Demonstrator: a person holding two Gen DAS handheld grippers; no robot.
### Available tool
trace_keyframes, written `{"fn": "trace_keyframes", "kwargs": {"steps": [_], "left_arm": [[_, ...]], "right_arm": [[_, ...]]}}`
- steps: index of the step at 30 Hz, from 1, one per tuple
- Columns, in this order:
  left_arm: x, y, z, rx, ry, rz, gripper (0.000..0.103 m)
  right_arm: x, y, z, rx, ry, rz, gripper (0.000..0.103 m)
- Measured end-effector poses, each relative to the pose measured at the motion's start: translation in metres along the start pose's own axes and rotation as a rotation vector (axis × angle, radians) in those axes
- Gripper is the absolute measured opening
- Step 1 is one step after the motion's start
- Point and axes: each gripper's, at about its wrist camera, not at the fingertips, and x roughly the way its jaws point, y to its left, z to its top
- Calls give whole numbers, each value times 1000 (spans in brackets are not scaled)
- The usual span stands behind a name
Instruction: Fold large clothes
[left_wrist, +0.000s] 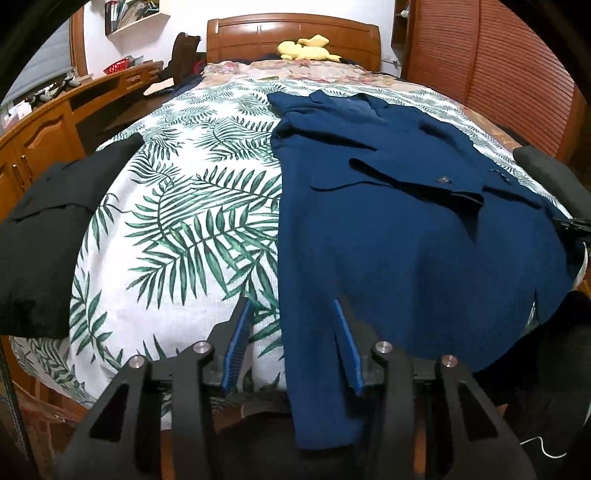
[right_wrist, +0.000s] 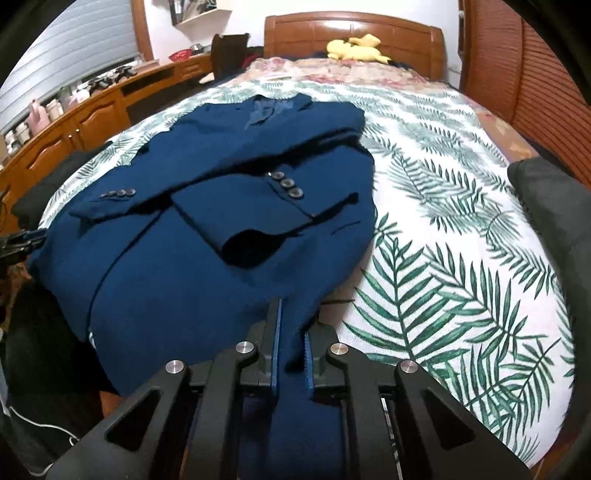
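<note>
The right claw (right_wrist: 291, 339) is pinched narrow on the hem of the blue jacket (right_wrist: 221, 206), which hangs over the bed's near edge. The left claw (left_wrist: 291, 332) stands half-wide, straddling the jacket's other hem corner, one finger (left_wrist: 345, 339) on the cloth, and whether it grips I cannot tell. Beyond both, the jacket lies sleeves-crossed on the leaf-print bedspread (left_wrist: 192, 206), a yellow plush toy (left_wrist: 306, 50) far ahead by the headboard.

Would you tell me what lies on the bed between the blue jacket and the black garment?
Only bare leaf-print bedspread lies between the blue jacket and the black garment, as the left wrist view shows.
</note>
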Motion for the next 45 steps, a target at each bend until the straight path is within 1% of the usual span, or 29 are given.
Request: {"fn": "trace_keyframes", "kwargs": {"steps": [2,3,4,5,6,7,9,12,13,16,19,21,24,29,33,36,37,39,40,42,45], "left_arm": [[0,0,0,-10,-1,-27,33],[0,0,1,-17,1,-28,30],[-1,-1,1,-19,4,-19,16],[-3,-4,2,-6,4,-28,8],[-6,-7,4,8,-3,-32,2],[-10,-11,7,25,-19,-28,0],[-16,-17,16,59,-38,-33,0],[-39,-20,40,79,-117,-17,0],[-54,-21,53,79,-161,-24,0],[-83,-29,82,105,-232,-55,0],[-110,-45,115,137,-305,-70,0],[-131,-57,135,162,-359,-64,0],[-161,-65,156,176,-424,-68,0],[-219,-69,181,189,-528,-56,0],[-258,-69,187,204,-599,-39,0],[-269,-69,188,212,-620,-27,0],[-269,-70,188,219,-615,-24,0],[-256,-73,189,241,-582,-20,0],[-251,-76,189,246,-568,-18,0],[-230,-81,190,258,-527,-8,0],[-193,-87,193,256,-460,-7,0]], "right_arm": [[4,-1,-1,9,13,2,9],[6,0,-3,9,15,3,9],[6,0,-3,7,16,4,8],[5,1,-2,0,8,4,7],[1,2,1,-3,-12,3,6],[-3,2,3,3,-28,8,4],[-13,2,14,12,-69,16,4],[-34,5,40,4,-143,30,3],[-41,5,49,11,-164,44,3],[-66,11,76,10,-233,72,3],[-93,21,103,0,-304,73,2],[-113,26,121,0,-345,75,2],[-151,34,144,-21,-418,72,2],[-216,39,165,-61,-523,58,2],[-265,44,162,-98,-590,45,2],[-296,44,156,-110,-635,42,2],[-303,43,154,-109,-648,39,2],[-306,38,149,-101,-653,43,2],[-302,36,148,-103,-646,42,2],[-284,30,146,-104,-605,24,2],[-243,20,142,-88,-514,-10,2]]}}
